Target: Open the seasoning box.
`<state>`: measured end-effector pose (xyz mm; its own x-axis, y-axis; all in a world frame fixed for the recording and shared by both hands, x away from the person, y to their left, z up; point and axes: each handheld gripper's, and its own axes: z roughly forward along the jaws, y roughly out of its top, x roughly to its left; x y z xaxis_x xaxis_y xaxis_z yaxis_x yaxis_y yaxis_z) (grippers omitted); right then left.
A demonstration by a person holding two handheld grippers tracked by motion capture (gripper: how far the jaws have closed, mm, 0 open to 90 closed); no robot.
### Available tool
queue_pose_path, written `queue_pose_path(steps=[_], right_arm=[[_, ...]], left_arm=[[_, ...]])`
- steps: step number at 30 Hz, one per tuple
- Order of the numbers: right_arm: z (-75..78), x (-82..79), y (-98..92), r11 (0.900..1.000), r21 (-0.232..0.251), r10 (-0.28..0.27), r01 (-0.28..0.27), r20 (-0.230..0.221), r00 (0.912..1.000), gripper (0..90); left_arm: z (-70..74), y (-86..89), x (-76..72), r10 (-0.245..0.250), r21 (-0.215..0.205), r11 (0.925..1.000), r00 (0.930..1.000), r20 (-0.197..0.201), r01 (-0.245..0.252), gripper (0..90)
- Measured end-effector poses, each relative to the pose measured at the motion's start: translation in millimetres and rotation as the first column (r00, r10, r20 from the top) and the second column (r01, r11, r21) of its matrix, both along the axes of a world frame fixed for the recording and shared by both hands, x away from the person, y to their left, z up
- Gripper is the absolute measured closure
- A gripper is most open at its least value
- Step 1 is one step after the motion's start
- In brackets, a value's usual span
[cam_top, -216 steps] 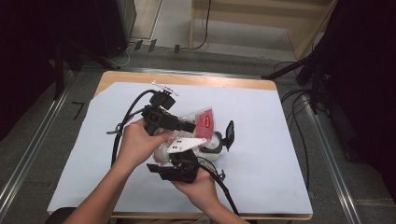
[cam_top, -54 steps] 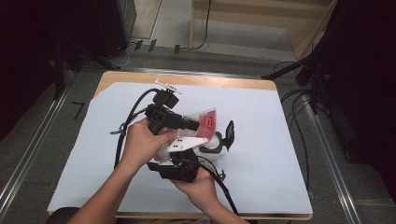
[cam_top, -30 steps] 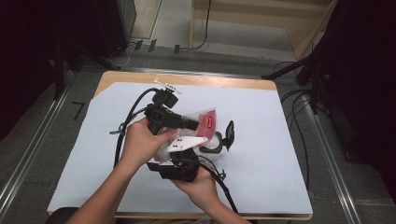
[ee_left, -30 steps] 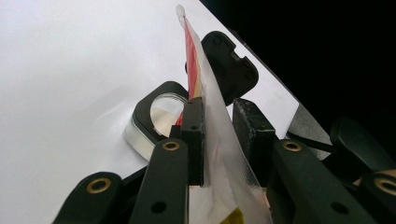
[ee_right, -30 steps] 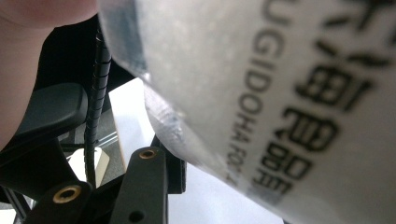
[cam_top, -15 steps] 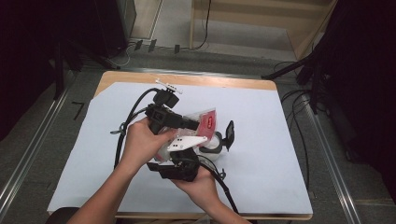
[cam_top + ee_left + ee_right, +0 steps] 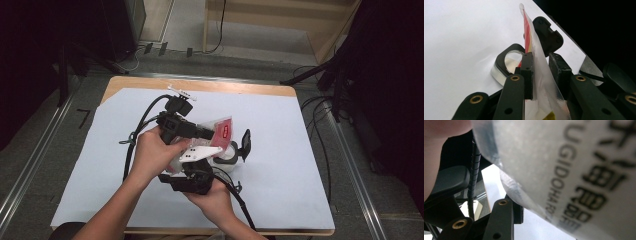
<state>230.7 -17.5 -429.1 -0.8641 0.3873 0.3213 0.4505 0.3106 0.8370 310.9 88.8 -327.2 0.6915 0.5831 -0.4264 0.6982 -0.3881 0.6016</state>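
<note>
A translucent pouch (image 7: 220,131) with a red label hangs above the middle of the table between both hands. In the left gripper view the pouch (image 7: 537,65) stands on edge between the pads, and my left gripper (image 7: 544,67) is shut on it. From the high view, the left gripper (image 7: 212,134) reaches in from the left. My right gripper (image 7: 212,161) comes up from below under its pale plate. The printed pouch (image 7: 564,170) lies close across the right gripper view, hiding one jaw. The right gripper (image 7: 544,216) has just closed a little on its lower edge.
A black ring-shaped holder with a silver disc (image 7: 227,155) lies on the white paper sheet (image 7: 295,150) just right of the hands, with an upright black piece (image 7: 245,142) beside it. Black cables (image 7: 145,120) trail left from the grippers. The wooden table edge (image 7: 240,86) runs along the back.
</note>
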Motion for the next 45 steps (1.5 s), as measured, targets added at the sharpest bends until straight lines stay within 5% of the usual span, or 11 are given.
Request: queue_pose_path(steps=[45], right_arm=[[2.0, 5.9, 1.2, 1.000, 0.011, 0.014, -0.015, 0.012, 0.9998, 63.9]], left_arm=[[5.5, -4.4, 1.0, 0.008, 0.017, 0.9998, 0.9989, 0.045, -0.008, 75.9]])
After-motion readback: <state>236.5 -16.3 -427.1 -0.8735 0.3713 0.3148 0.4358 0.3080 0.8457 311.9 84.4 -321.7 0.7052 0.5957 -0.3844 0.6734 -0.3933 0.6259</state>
